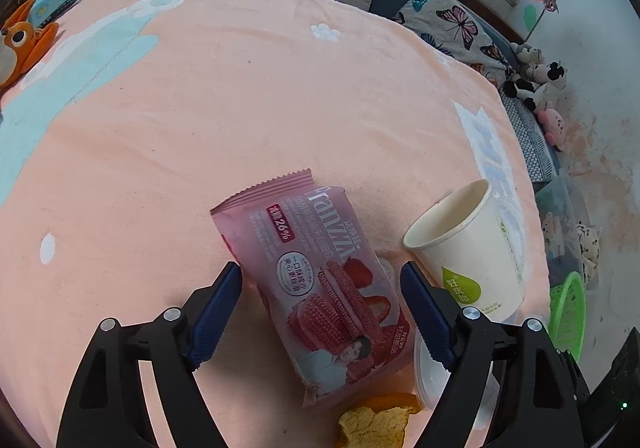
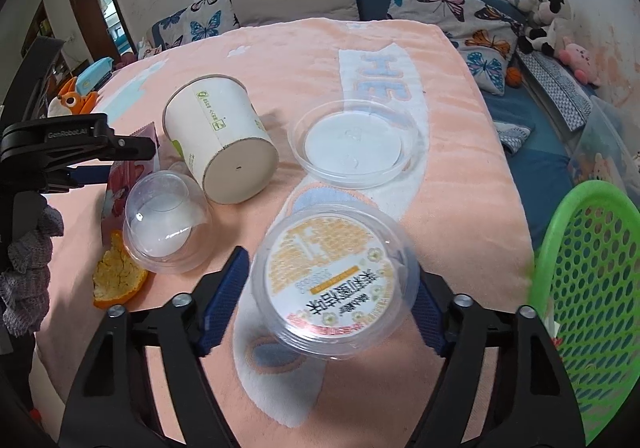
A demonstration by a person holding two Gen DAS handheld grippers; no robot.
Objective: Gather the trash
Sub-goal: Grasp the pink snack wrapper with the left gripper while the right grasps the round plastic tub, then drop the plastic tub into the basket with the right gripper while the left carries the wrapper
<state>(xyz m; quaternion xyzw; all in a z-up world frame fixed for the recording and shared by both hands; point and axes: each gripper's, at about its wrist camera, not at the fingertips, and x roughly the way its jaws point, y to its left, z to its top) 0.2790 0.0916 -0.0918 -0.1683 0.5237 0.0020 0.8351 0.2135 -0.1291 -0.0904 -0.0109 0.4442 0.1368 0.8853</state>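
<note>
A pink snack wrapper [image 1: 316, 288] lies flat on the peach blanket [image 1: 240, 108], and my left gripper [image 1: 320, 268] stands open around it with a blue pad on each side. My right gripper [image 2: 330, 264] straddles a clear plastic tub [image 2: 332, 280] with a printed yellow lid. Its left pad sits a sliver off the tub's wall, and the right pad's tip is hidden behind the rim. A white paper cup [image 2: 220, 140] lies on its side beyond. Beside it are a small clear cup [image 2: 164, 224], a piece of orange peel [image 2: 116, 276] and a clear flat lid [image 2: 352, 144].
A green perforated basket [image 2: 592, 308] stands off the blanket's right edge. Butterfly pillows [image 2: 452, 8] and plush toys [image 2: 548, 24] line the far side and right wall. An orange plush [image 1: 20, 44] lies at the far left. A grey knit sleeve [image 2: 28, 260] shows behind my left gripper's body.
</note>
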